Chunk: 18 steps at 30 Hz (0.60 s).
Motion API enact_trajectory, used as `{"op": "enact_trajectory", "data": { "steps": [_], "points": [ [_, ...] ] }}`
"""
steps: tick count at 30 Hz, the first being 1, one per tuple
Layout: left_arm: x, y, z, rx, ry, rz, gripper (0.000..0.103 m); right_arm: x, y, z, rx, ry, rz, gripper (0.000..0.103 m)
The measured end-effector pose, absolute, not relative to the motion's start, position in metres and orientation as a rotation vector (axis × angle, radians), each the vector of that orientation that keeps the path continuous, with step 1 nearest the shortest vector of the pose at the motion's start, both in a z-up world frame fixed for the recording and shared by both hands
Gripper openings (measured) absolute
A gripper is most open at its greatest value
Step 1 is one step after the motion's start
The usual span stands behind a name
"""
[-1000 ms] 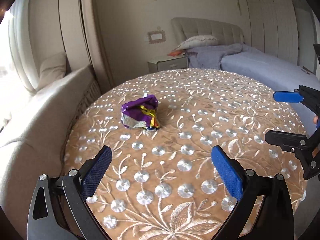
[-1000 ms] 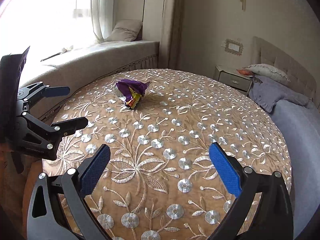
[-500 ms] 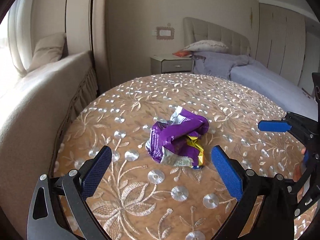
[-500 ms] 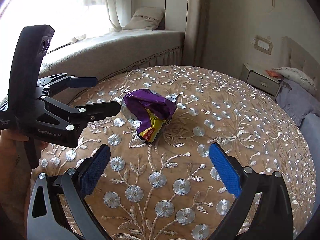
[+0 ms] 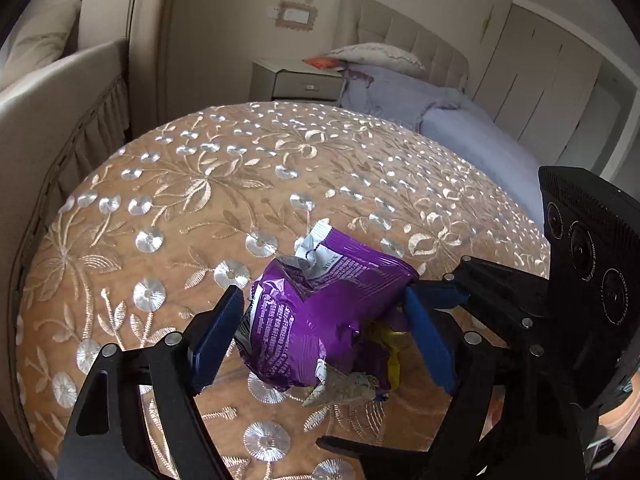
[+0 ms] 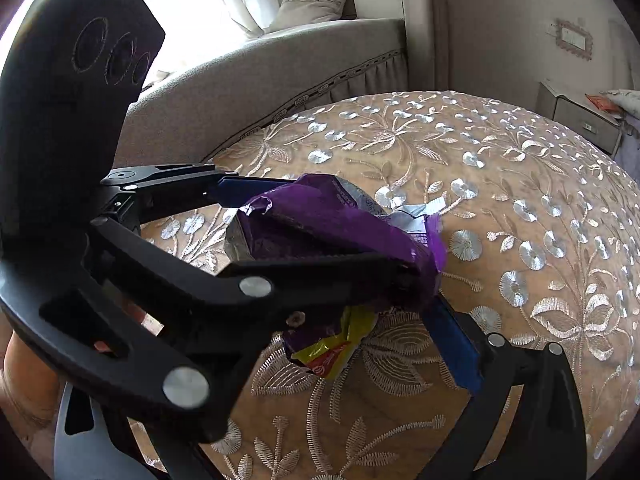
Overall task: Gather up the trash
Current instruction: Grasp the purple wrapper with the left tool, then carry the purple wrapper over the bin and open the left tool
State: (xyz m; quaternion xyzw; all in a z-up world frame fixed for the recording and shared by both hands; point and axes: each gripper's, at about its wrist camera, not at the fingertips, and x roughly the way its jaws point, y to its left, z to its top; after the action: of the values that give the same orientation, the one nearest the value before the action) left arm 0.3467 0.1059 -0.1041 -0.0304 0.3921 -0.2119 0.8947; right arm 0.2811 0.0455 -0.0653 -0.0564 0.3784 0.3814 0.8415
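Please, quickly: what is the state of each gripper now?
Left gripper: closing around the purple wrapper, not yet gripping.
Right gripper: closing around the same wrapper, grip unclear.

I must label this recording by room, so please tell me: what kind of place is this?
Most likely a bedroom in a home. A bed with an upholstered headboard and a pillow stands beside a nightstand, and a cushioned window seat lies under curtains.

Both wrist cameras look steeply down, at close range, along their own fingers onto the embroidered round table (image 5: 248,184). Each frames the other gripper crossing in. Shared ground: the purple wrapper (image 5: 320,320) (image 6: 320,220) and nightstand (image 5: 296,80) (image 6: 576,114).
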Motion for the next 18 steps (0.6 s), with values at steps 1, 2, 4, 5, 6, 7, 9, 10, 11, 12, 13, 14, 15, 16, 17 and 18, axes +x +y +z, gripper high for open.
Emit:
{"op": "enact_trajectory", "data": {
  "steps": [1, 2, 4, 5, 6, 7, 9, 10, 11, 12, 13, 14, 15, 16, 17, 18],
  "points": [
    [0.344, 0.1, -0.105, -0.029, 0.812, -0.422, 0.075, 0.279, 0.047, -0.063, -0.129, 0.782, 0.792, 0.087],
    [0.343, 0.099, -0.104, -0.018, 0.809, -0.398, 0.072, 0.276, 0.05, -0.063, -0.162, 0.77, 0.782, 0.08],
    [0.338, 0.099, -0.104, -0.008, 0.82, -0.394, 0.068, 0.27, 0.049, -0.063, -0.186, 0.771, 0.779, 0.073],
    [0.332, 0.098, -0.103, -0.006, 0.815, -0.393, 0.066, 0.267, 0.046, -0.063, -0.184, 0.772, 0.787, 0.071],
    [0.324, 0.097, -0.099, -0.001, 0.802, -0.389, 0.066, 0.261, 0.044, -0.062, -0.19, 0.76, 0.79, 0.07],
    [0.315, 0.094, -0.096, 0.005, 0.787, -0.387, 0.065, 0.254, 0.04, -0.059, -0.196, 0.744, 0.791, 0.069],
    [0.295, 0.088, -0.089, 0.008, 0.761, -0.384, 0.065, 0.235, 0.032, -0.053, -0.204, 0.718, 0.79, 0.07],
    [0.284, 0.085, -0.084, 0.007, 0.747, -0.386, 0.065, 0.224, 0.027, -0.049, -0.211, 0.705, 0.788, 0.069],
    [0.272, 0.081, -0.08, 0.008, 0.732, -0.387, 0.065, 0.213, 0.022, -0.046, -0.215, 0.692, 0.786, 0.069],
    [0.259, 0.076, -0.076, 0.01, 0.717, -0.39, 0.065, 0.2, 0.016, -0.043, -0.223, 0.677, 0.782, 0.069],
    [0.247, 0.069, -0.072, 0.011, 0.701, -0.392, 0.065, 0.187, 0.009, -0.04, -0.235, 0.66, 0.774, 0.069],
    [0.233, 0.061, -0.068, 0.014, 0.685, -0.395, 0.065, 0.172, 0.003, -0.037, -0.246, 0.644, 0.762, 0.069],
    [0.218, 0.052, -0.065, 0.021, 0.671, -0.4, 0.065, 0.158, -0.005, -0.035, -0.251, 0.63, 0.75, 0.069],
    [0.204, 0.043, -0.062, 0.022, 0.66, -0.407, 0.065, 0.144, -0.014, -0.034, -0.252, 0.617, 0.737, 0.069],
    [0.189, 0.034, -0.06, 0.018, 0.648, -0.418, 0.065, 0.129, -0.024, -0.033, -0.257, 0.601, 0.718, 0.069],
    [0.175, 0.023, -0.058, 0.018, 0.637, -0.43, 0.065, 0.113, -0.035, -0.032, -0.264, 0.587, 0.696, 0.07]
  ]
}}
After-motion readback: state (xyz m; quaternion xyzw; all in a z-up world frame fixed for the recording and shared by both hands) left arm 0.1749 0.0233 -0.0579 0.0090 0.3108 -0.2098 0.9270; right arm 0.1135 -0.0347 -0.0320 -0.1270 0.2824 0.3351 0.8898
